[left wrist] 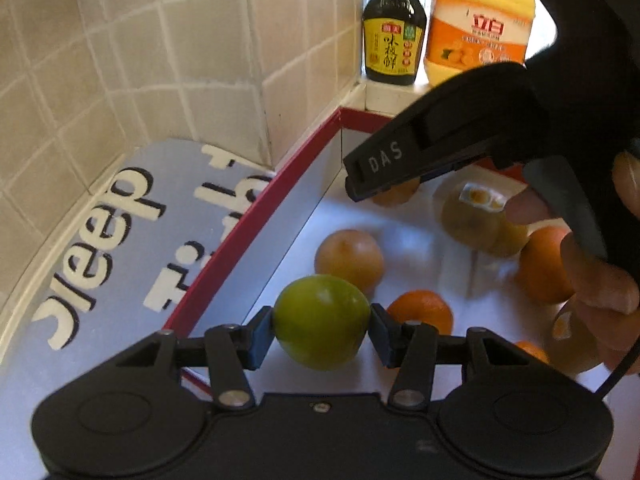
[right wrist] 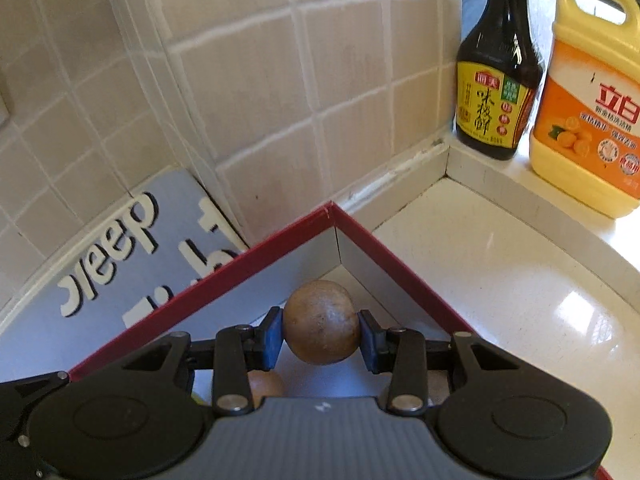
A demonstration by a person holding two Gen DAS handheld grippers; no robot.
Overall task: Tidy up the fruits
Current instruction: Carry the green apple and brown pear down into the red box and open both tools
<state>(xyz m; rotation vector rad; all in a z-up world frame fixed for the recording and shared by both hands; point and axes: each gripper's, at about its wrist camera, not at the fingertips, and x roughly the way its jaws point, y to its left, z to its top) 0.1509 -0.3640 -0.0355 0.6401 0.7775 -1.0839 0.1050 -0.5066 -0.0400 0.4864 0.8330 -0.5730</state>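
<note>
left gripper point(left wrist: 321, 330): pinched on round green fruit point(left wrist: 321, 322), held over near-left part of red-rimmed cardboard box point(left wrist: 256, 216)
right gripper point(right wrist: 321, 334): clamped on round brown fruit point(right wrist: 321, 322), above far corner of box
step: both fruits judged being carried into box; release called for next
room: loose oranges point(left wrist: 420, 308) lie close by; box walls near, far corner bare

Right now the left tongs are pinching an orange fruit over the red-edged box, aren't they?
Not quite: the fruit pinched in the left tongs is green, not orange, as the left wrist view shows. It does hang over the red-edged box, where the orange fruits lie.
</note>
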